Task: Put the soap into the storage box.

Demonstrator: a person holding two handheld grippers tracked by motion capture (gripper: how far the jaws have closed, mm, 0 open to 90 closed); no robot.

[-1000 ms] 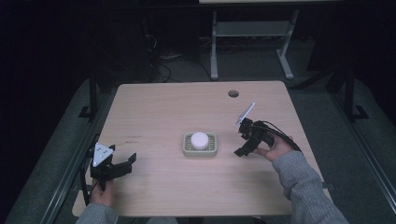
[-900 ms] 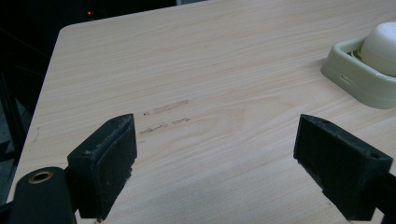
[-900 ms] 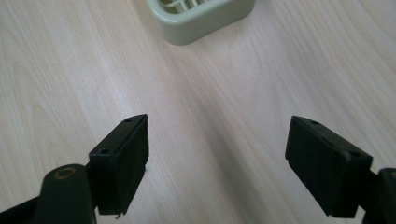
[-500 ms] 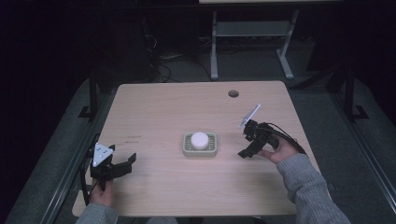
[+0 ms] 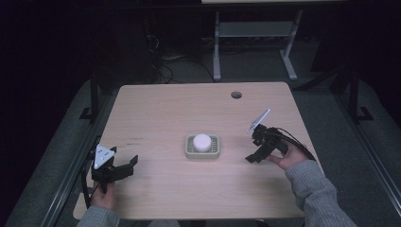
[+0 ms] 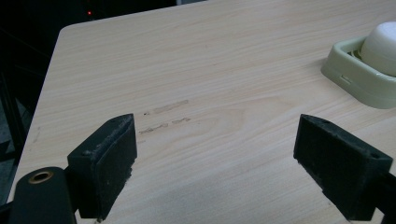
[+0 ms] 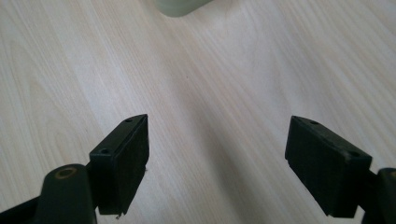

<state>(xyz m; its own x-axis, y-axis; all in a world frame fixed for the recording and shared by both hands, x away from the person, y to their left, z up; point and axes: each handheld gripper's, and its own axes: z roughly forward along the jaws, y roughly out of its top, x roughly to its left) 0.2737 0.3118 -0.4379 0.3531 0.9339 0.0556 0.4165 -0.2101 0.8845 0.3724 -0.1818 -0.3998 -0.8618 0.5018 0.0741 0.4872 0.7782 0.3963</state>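
Tabletop (image 5: 156,113): pale wood-grain laminate with rounded corners and a small round cable hole (image 5: 236,94) near the far edge, right of centre. A few short, faint scuff marks (image 6: 166,116) lie on the surface ahead of the left gripper. No brand, label or readable writing can be made out on any item.

Soap dish (image 5: 202,152): pale green, square, plastic with rounded corners, standing near the middle of the tabletop. It holds a round white bar of soap (image 5: 202,141). In the left gripper view the dish sits at the upper right edge, well apart from the jaws.

Left gripper (image 5: 124,166): black, two-jaw, with a grey three-cornered plate on top, held in the person's left hand (image 5: 102,195) at the near left corner of the tabletop. Jaws spread wide, nothing between them; bare wood shows in the gap.

Right gripper (image 5: 255,151): black, two-jaw, cable trailing, held in the person's right hand (image 5: 287,155) to the right of the soap dish and apart from it. Jaws spread wide and empty, pointing down at bare tabletop, a corner of the dish at the top of its own view.

Beyond the tabletop: dark floor, cables, a grey metal stand (image 5: 255,33).
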